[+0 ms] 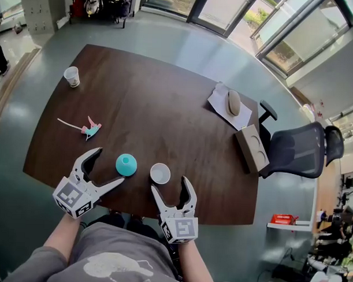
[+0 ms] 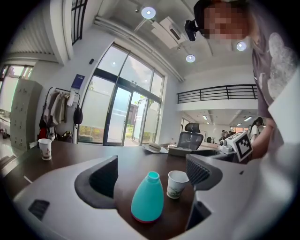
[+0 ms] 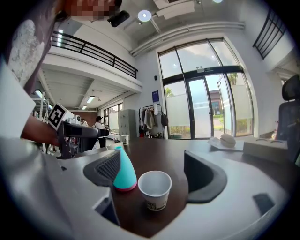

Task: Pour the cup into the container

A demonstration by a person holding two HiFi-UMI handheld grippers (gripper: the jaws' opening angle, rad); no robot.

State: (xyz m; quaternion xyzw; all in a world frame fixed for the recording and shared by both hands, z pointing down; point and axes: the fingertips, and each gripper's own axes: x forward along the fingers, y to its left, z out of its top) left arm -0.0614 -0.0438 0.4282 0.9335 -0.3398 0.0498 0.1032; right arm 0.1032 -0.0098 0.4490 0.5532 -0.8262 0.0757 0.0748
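A white paper cup [image 1: 160, 173] [image 3: 154, 189] [image 2: 177, 183] stands upright near the table's front edge. Just left of it is a teal cone-shaped container [image 1: 126, 164] [image 2: 147, 198] [image 3: 123, 172] with a small opening on top. My right gripper [image 1: 173, 188] [image 3: 150, 176] is open, its jaws on either side of the cup and just short of it. At the left, my left gripper [image 1: 109, 167] [image 2: 152, 176] is open too, with the container between its jaws, untouched.
The dark wooden table [image 1: 166, 108] also holds a second paper cup [image 1: 72, 76] at the far left, a small teal and pink toy [image 1: 90, 129], paper with a mouse-like object [image 1: 233, 102], and a cardboard box [image 1: 251, 147]. A black office chair [image 1: 297, 148] stands at the right.
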